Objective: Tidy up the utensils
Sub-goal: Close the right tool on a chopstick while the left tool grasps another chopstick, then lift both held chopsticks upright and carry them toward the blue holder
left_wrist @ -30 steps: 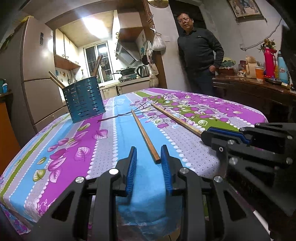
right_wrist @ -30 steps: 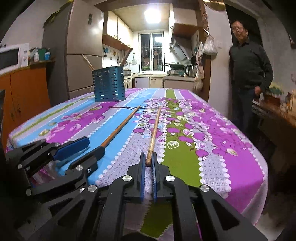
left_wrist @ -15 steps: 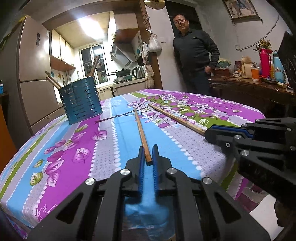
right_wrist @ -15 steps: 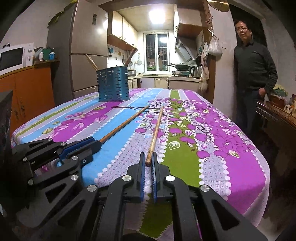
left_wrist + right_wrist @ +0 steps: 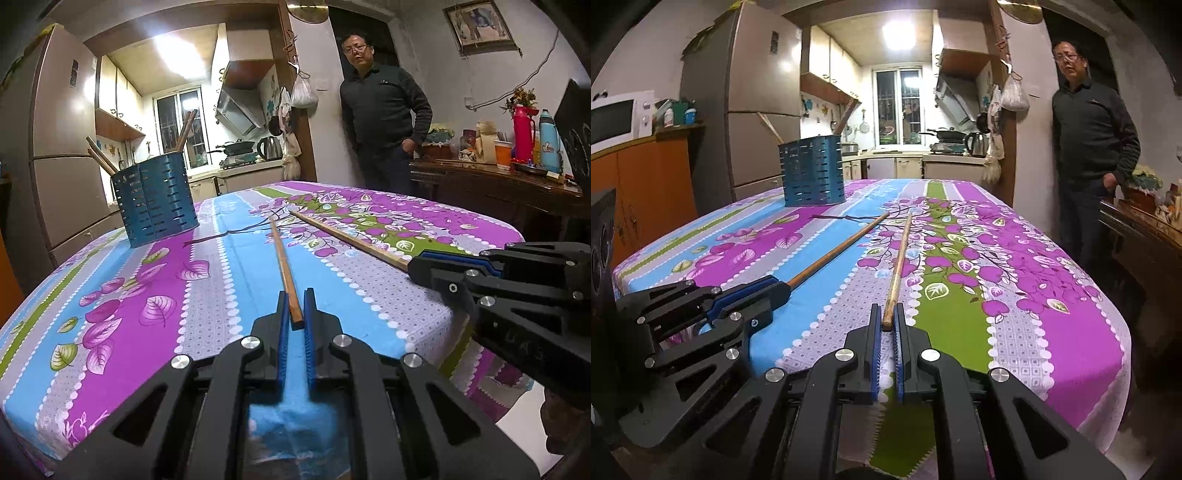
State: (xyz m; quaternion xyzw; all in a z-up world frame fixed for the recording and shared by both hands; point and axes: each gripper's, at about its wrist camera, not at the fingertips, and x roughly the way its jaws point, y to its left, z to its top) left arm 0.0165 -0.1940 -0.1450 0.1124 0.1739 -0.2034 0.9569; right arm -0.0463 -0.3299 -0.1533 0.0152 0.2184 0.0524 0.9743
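Note:
Two long wooden chopsticks lie on the flowered tablecloth. My left gripper is shut on the near end of the darker chopstick, which points toward the blue holder. My right gripper is shut on the near end of the paler chopstick. In the right wrist view the left gripper clamps the darker chopstick at lower left. The right gripper in the left wrist view holds the paler chopstick. The perforated blue holder stands at the table's far left with several chopsticks in it.
A person in dark clothes stands past the table's far right corner. A wooden sideboard with a red flask, bottle and cups runs along the right. A fridge and orange cabinet stand left. The tablecloth hangs over the near edge.
My left gripper has come forward a little and shut on the darker chopstick's near end. The right gripper has stayed shut on the paler chopstick without moving.

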